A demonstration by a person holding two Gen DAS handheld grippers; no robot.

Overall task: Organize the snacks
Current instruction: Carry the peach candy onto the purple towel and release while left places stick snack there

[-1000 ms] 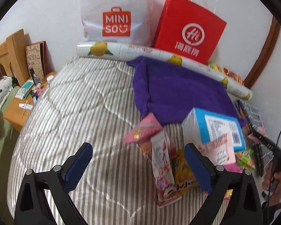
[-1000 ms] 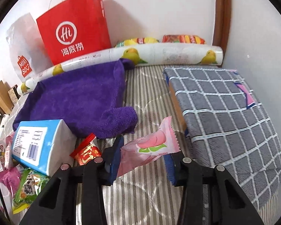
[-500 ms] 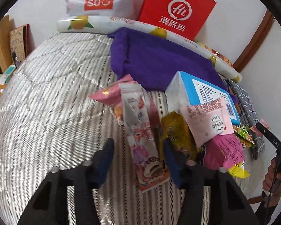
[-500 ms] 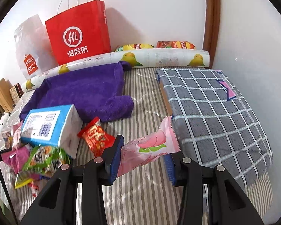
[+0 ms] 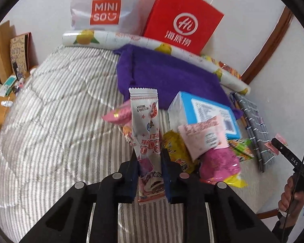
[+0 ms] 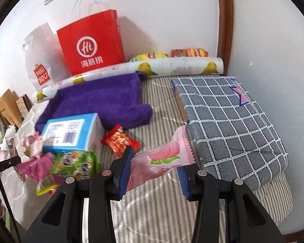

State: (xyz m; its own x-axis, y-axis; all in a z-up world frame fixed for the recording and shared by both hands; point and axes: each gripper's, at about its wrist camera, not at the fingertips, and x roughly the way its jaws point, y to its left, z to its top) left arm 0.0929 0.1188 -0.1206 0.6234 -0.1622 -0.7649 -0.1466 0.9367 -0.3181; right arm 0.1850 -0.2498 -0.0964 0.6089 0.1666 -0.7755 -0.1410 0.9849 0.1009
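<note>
Snacks are lying heaped on the striped mattress, toward its right edge in the left wrist view, just in front of the purple towel. My left gripper is clamping a long white wafer packet, holding it upright and clear of the heap beside the blue tissue pack. My right gripper is pinching a pink peach candy packet by its lower end, the packet tilting up to the right above the mattress, near the grey checked pillow. A red paper bag is standing against the wall at the mattress's far edge.
</note>
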